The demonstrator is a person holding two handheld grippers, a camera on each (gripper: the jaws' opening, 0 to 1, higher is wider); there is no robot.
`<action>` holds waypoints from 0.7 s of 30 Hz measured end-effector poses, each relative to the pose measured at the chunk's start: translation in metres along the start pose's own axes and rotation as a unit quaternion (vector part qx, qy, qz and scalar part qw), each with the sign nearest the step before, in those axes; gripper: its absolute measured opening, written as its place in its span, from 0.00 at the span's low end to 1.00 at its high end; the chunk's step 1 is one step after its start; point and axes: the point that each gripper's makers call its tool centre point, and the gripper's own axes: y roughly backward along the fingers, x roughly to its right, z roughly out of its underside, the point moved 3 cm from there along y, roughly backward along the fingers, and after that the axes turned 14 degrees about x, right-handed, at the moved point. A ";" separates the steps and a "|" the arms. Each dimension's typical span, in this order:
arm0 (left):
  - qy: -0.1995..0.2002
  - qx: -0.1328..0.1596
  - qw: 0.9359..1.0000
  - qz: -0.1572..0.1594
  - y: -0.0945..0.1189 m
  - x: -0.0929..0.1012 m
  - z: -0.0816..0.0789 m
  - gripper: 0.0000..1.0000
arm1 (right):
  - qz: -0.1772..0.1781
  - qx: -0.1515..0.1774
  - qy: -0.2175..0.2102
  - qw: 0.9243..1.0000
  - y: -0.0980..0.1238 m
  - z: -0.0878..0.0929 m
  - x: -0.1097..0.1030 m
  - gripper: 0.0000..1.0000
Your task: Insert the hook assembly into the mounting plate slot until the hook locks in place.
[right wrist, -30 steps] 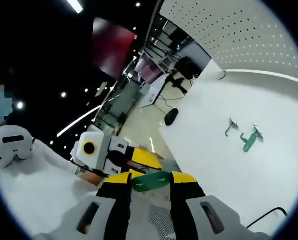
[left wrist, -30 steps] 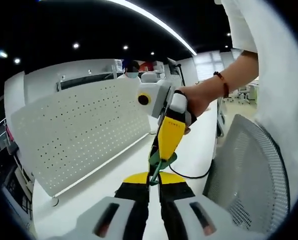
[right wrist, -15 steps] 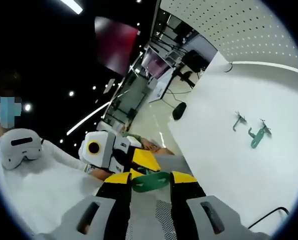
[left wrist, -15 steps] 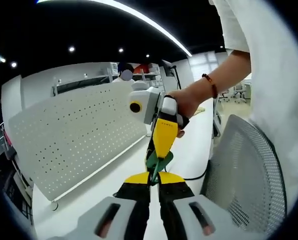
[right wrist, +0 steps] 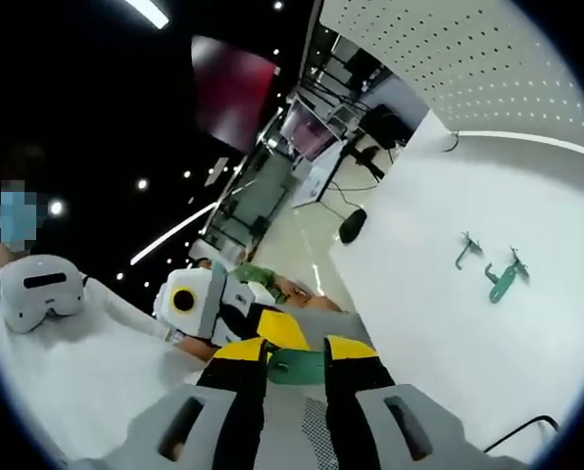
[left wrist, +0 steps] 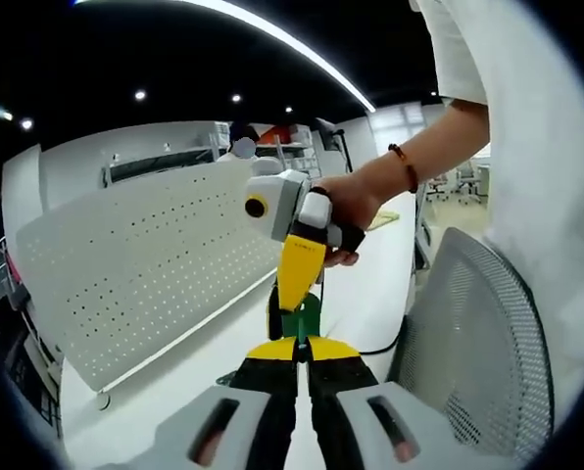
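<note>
The green part (left wrist: 300,318) in the left gripper view is covered at its top by the other hand-held gripper (left wrist: 294,284) and at its bottom by the view's own jaw tips, so its shape cannot be made out. In the right gripper view the green part (right wrist: 294,365) is seen as a short strip between the jaws, its ends hidden. The two green hooks (right wrist: 488,264) on the counter (right wrist: 419,294) are too small for detail. The pegboard (right wrist: 449,59) is cut off by the picture's edge. The black cable (right wrist: 517,427) runs out of sight.
</note>
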 end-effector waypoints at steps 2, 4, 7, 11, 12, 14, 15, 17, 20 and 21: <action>0.003 0.000 1.000 -0.005 0.001 -0.002 0.000 0.03 | 0.006 0.004 0.003 1.000 0.000 -0.001 0.002 0.23; 0.007 -0.003 1.000 -0.014 0.002 -0.004 0.000 0.03 | 0.013 0.012 0.021 1.000 -0.001 -0.005 0.003 0.23; 0.030 -0.003 0.999 -0.030 0.003 -0.009 0.000 0.02 | 0.007 0.026 0.070 0.997 -0.003 -0.011 0.001 0.21; 0.036 -0.003 0.998 -0.044 0.004 -0.013 0.000 0.02 | 0.015 0.040 0.116 0.992 -0.003 -0.015 -0.001 0.22; 0.036 -0.003 0.998 -0.044 0.004 -0.014 0.000 0.02 | 0.016 0.044 0.124 0.991 -0.003 -0.016 -0.002 0.24; 0.044 -0.002 0.998 -0.048 0.005 -0.016 0.000 0.02 | 0.017 0.056 0.132 0.990 -0.003 -0.019 -0.004 0.29; 0.052 -0.005 0.997 -0.051 0.005 -0.017 0.001 0.02 | 0.018 0.063 0.138 0.988 -0.003 -0.021 -0.004 0.29; 0.056 -0.007 0.997 -0.056 0.006 -0.018 0.001 0.02 | 0.024 0.073 0.146 0.986 -0.002 -0.021 -0.004 0.29; 0.064 0.002 0.996 -0.059 0.006 -0.020 -0.002 0.02 | 0.038 0.076 0.193 0.977 -0.003 -0.021 -0.001 0.30; 0.065 0.004 0.996 -0.059 0.006 -0.020 -0.003 0.02 | 0.039 0.077 0.192 0.978 -0.003 -0.019 -0.002 0.31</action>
